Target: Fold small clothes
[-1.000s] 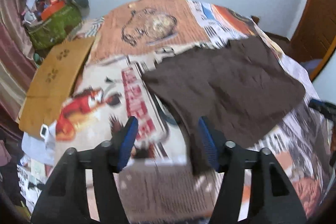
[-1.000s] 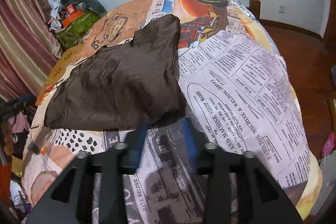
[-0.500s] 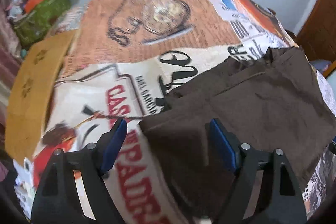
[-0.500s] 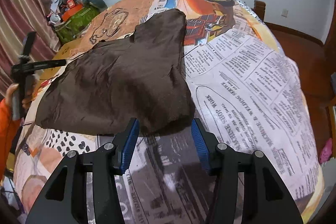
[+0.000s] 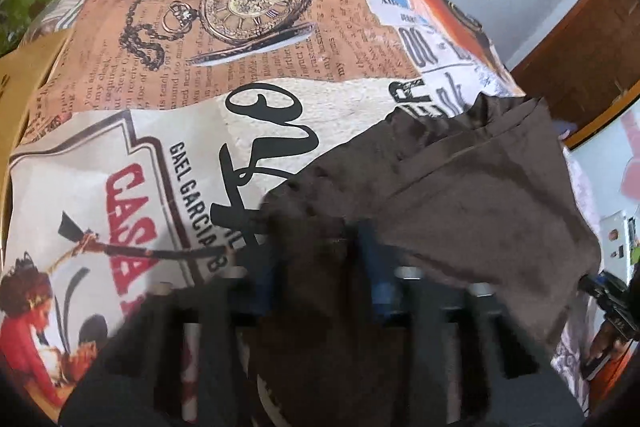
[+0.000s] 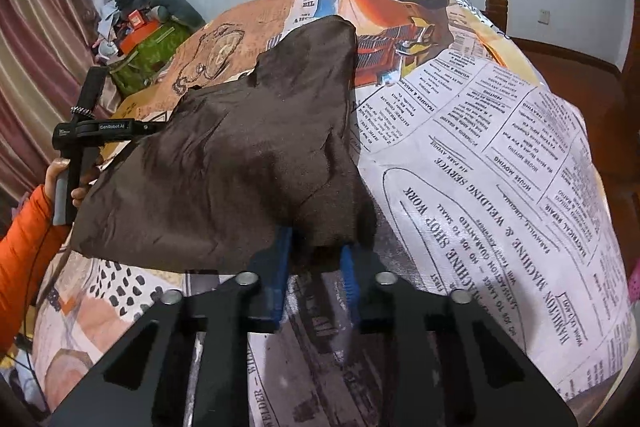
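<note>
Both grippers have just been closing on the brown garment, and the left one has dropped from above the printed bedcover down onto the cloth's near corner since the earlier frame, while the right one sits where it was. Largest in view, the bedcover with its newspaper and pocket-watch prints spreads across the whole surface. On it lies the brown garment, spread mostly flat with creases, one narrow end reaching toward the far side.

In the right wrist view the right gripper has its blue pads narrowed onto the garment's nearest edge, cloth bunched between them and lifted slightly off the cover. In the left wrist view the left gripper is blurred, its blue pads drawn close with a corner of the brown cloth pinched between them. At the left edge of the right wrist view, a hand in an orange sleeve grasps the left tool's handle beside the garment.
</note>
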Available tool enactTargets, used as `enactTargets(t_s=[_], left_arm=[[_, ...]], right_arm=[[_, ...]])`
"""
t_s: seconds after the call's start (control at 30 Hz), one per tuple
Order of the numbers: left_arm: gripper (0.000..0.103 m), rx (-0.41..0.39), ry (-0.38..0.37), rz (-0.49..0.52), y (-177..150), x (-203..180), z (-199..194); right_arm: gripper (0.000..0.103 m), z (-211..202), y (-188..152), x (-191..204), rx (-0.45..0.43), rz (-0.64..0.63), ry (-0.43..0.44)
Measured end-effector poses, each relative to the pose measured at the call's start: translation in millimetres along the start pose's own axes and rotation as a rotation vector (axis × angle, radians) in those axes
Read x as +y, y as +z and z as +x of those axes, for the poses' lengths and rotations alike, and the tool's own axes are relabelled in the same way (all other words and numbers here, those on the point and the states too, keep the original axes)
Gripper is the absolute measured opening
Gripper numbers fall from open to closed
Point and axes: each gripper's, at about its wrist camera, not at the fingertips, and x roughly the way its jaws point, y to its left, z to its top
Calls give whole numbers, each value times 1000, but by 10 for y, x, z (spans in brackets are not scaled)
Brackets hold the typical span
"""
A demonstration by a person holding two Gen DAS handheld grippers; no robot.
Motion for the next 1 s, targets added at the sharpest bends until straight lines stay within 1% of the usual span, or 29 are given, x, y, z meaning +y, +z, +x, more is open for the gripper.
enactTargets(t_s=[0.1, 0.17, 0.23, 0.33, 0.43, 0.47, 0.57, 0.6, 0.67, 0.77, 0.83, 0.93, 1.0], left_arm=[[13, 3, 67, 61, -61, -103, -64], [12, 10, 116, 95, -116, -176, -122], [11, 8, 150, 112, -193, -226, -216], [11, 8, 183, 107, -367, -247, -368], [11, 20, 208, 66, -573, -221, -514], [10, 31, 226, 57, -659, -235, -553], [10, 41, 305, 99, -967, -375, -666], [10, 44, 316, 109, -1045, -406, -699], [10, 57, 307, 94, -1181, -439, -775], [10, 85, 273, 37, -1388, -468, -870], [10, 96, 255, 16, -1507, -526, -900], [10, 103, 225, 13, -1667, -702, -955], [10, 107, 181, 4, -1741, -854, -988]], right_arm=[[11, -3, -3, -5, -12, 8, 15], [10, -7, -9, -8, -21, 12, 25], [9, -5, 4, -1, -27, 8, 23], [8, 2, 72, -7, -34, -3, 20], [9, 14, 182, -58, -32, 20, 15], [10, 11, 194, -70, -29, 32, 10], [23, -63, 194, -103, -34, 84, 2], [26, -97, 176, -96, -37, 84, 3], [27, -172, 126, -66, -37, 75, 8], [27, -244, 29, -9, -14, 61, 26], [27, -288, -35, 43, 5, 48, 35], [27, -338, -80, 112, 22, 38, 51], [27, -402, -123, 197, 27, 16, 53]])
